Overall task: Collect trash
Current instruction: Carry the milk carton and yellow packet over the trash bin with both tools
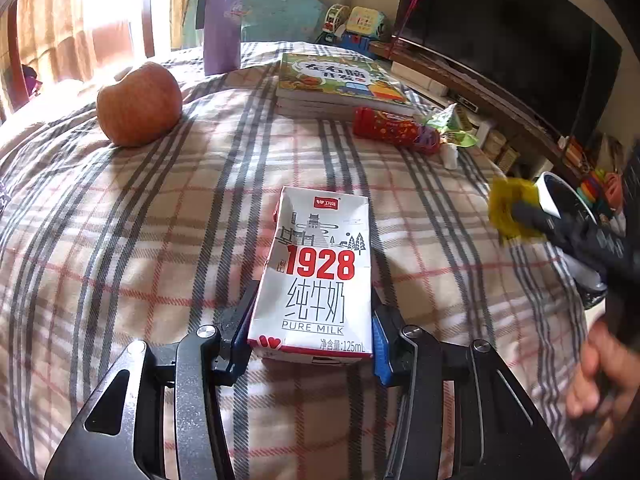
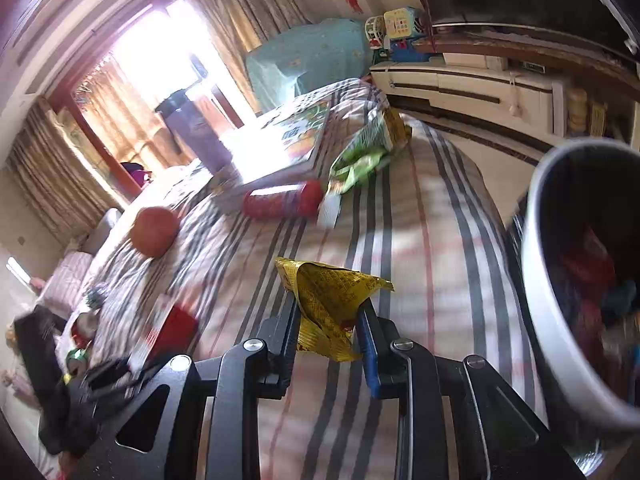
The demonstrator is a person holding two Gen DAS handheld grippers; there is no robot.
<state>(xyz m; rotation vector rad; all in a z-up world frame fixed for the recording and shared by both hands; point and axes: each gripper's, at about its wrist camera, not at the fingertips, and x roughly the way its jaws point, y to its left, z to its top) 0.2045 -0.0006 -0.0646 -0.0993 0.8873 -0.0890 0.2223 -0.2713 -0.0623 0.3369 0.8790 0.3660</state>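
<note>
Left tool (image 1: 312, 332): fingers bracket the near end of a milk carton (image 1: 320, 268) lying flat on the plaid bedspread (image 1: 120, 240). Left pad touches the carton's side; a thin gap shows at the blue right pad, so not clearly pinching yet. Carton's long axis runs straight away from the tool, in line with the fingers, printed face up. White, red "1928", slightly dented along its left edge. More trash farther off to the right: red wrapper (image 1: 386, 126), green wrapper (image 1: 452, 124), both beside a stack of children's books (image 1: 340, 80). Apple (image 1: 138, 104) and purple flask (image 1: 222, 20) sit well apart, likely not trash.

Right wrist view, blurred. Right tool (image 2: 330, 320) pinches a crumpled yellow wrapper (image 2: 328, 304), lifted clear of the bedspread, its top fanning out above the fingers. White-rimmed bin (image 2: 560, 320) stands close on the right, open mouth facing the tool, coloured scraps already inside. Judgement: wrapper needs carrying rightward over the rim before release; right hand is the nearer one to the bin, left has the carton.
</note>
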